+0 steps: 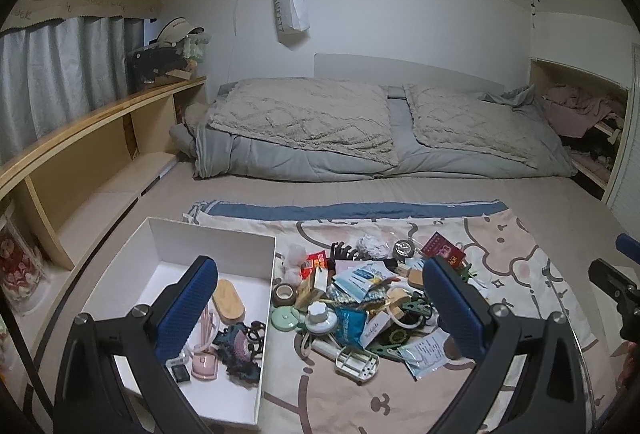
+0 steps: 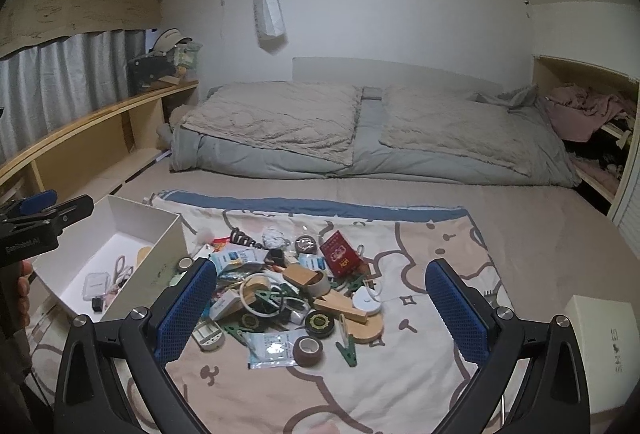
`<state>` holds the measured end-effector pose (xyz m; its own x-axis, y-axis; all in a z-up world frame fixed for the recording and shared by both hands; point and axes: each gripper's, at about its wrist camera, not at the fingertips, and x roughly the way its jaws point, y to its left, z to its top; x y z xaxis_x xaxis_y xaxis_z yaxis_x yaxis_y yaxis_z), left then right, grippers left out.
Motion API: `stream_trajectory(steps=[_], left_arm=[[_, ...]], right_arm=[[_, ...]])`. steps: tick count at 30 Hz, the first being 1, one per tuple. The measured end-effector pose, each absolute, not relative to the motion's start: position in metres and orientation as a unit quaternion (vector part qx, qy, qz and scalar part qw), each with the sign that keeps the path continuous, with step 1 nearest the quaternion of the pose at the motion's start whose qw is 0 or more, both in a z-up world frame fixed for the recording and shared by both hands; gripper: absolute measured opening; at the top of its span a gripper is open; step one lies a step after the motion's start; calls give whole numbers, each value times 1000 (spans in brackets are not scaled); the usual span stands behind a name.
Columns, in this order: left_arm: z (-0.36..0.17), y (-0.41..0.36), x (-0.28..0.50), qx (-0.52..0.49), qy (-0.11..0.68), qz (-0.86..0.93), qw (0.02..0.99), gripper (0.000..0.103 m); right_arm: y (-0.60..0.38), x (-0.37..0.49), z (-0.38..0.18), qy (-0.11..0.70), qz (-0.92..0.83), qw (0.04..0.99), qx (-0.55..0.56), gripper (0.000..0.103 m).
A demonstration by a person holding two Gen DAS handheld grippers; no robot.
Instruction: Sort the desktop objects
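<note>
A pile of small objects (image 1: pixel 360 306) lies on a patterned cloth (image 1: pixel 520 274) on the bed; it also shows in the right wrist view (image 2: pixel 288 298). It holds tape rolls, clips, packets, a red packet (image 2: pixel 340 252) and wooden pieces. A white box (image 1: pixel 120 274) to the left holds a wooden oval (image 1: pixel 228 300), a dark knitted piece (image 1: pixel 240 350) and small pink items. My left gripper (image 1: pixel 320 310) is open and empty above the box's right wall and the pile. My right gripper (image 2: pixel 320 310) is open and empty above the pile's near side.
A second white box (image 2: pixel 600 350) sits at the right edge. Folded grey bedding (image 1: pixel 360 130) lies at the back. A wooden shelf (image 1: pixel 100 138) runs along the left, and a niche with clothes (image 1: pixel 580 114) is at the right.
</note>
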<state>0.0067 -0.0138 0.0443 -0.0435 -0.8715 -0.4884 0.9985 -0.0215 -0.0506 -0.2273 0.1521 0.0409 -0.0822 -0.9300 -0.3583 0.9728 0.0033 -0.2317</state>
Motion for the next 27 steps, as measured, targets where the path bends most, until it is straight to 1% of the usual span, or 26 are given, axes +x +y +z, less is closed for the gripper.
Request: stream_trajectory(steps=[8, 13, 18, 22, 27], left_arm=[[38, -36, 2, 147, 185, -691, 683, 103], [27, -51, -3, 139, 206, -698, 672, 103], [7, -61, -20, 168, 221, -710, 647, 103], [-17, -68, -36, 211, 241, -717, 619, 103], [-45, -76, -54, 273, 228, -706, 612, 103]], right_arm=[[142, -249, 43, 200, -720, 661, 63, 103], [129, -261, 34, 210, -717, 658, 91, 103], [118, -268, 18, 239, -706, 656, 118, 103], [108, -274, -2, 266, -695, 653, 144, 103], [95, -279, -27, 302, -682, 642, 179, 103]])
